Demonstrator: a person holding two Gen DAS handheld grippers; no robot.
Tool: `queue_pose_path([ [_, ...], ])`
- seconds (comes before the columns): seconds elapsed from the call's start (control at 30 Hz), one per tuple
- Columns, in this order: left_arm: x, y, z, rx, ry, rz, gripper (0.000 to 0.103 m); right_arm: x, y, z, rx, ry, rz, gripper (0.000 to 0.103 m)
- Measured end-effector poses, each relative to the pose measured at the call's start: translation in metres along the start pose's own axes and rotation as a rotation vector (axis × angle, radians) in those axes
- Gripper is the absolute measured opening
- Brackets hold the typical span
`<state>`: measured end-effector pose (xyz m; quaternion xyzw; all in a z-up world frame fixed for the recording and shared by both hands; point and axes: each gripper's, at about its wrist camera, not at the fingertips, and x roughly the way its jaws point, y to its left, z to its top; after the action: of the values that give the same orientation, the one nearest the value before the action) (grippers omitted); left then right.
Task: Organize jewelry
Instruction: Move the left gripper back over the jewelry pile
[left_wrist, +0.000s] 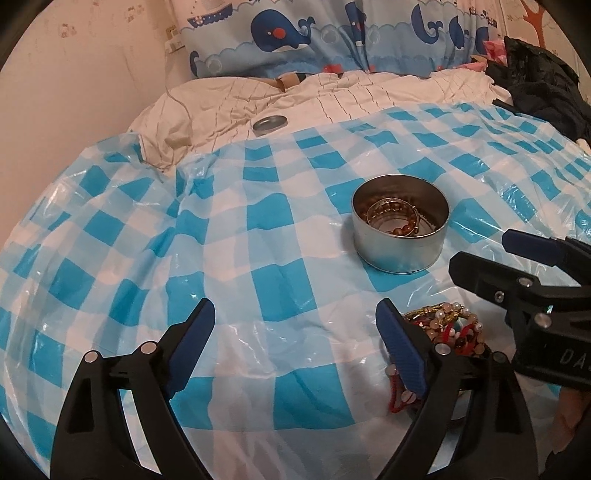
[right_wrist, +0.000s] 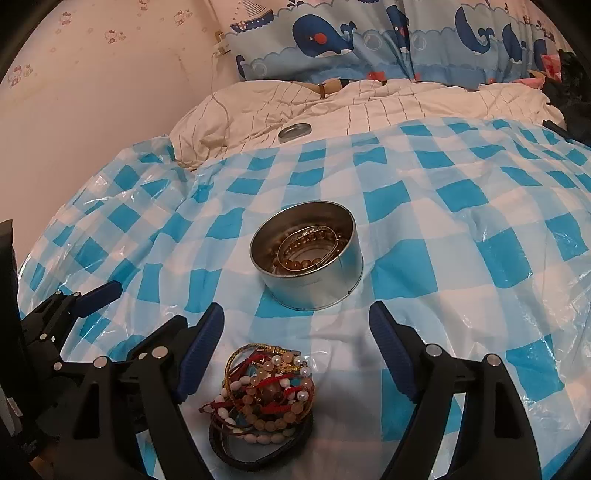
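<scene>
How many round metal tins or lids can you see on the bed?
2: an open tin holding bracelets sits mid-way on the checked plastic sheet; its likely lid lies farther back on the cream quilt. Others may be hidden.

A tin (right_wrist: 308, 258) stands on the sheet (right_wrist: 461, 236) over the bed, with bracelets (right_wrist: 304, 247) in it. Nearer the camera, a pile (right_wrist: 262, 391) of bracelets lies on the sheet. The lid (right_wrist: 294, 130) lies behind the tin, on the quilt (right_wrist: 406, 103), before the pillows (right_wrist: 332, 40).
</scene>
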<state>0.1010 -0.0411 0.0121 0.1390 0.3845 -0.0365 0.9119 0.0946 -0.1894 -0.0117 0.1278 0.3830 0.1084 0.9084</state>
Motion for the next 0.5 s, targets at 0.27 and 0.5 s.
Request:
queue_pose_path([
  [0.27,0.0032,-0.0008,-0.0006,0.0,0.006,0.005,0.088,0.0,0.0007,-0.0007,-0.005,0.004,-0.002,0.078],
  [0.5,0.0033,0.0004,-0.0008,0.001,0.006,0.006,0.09,0.0003,0.0007,-0.0011,-0.005,0.004,-0.001,0.08],
])
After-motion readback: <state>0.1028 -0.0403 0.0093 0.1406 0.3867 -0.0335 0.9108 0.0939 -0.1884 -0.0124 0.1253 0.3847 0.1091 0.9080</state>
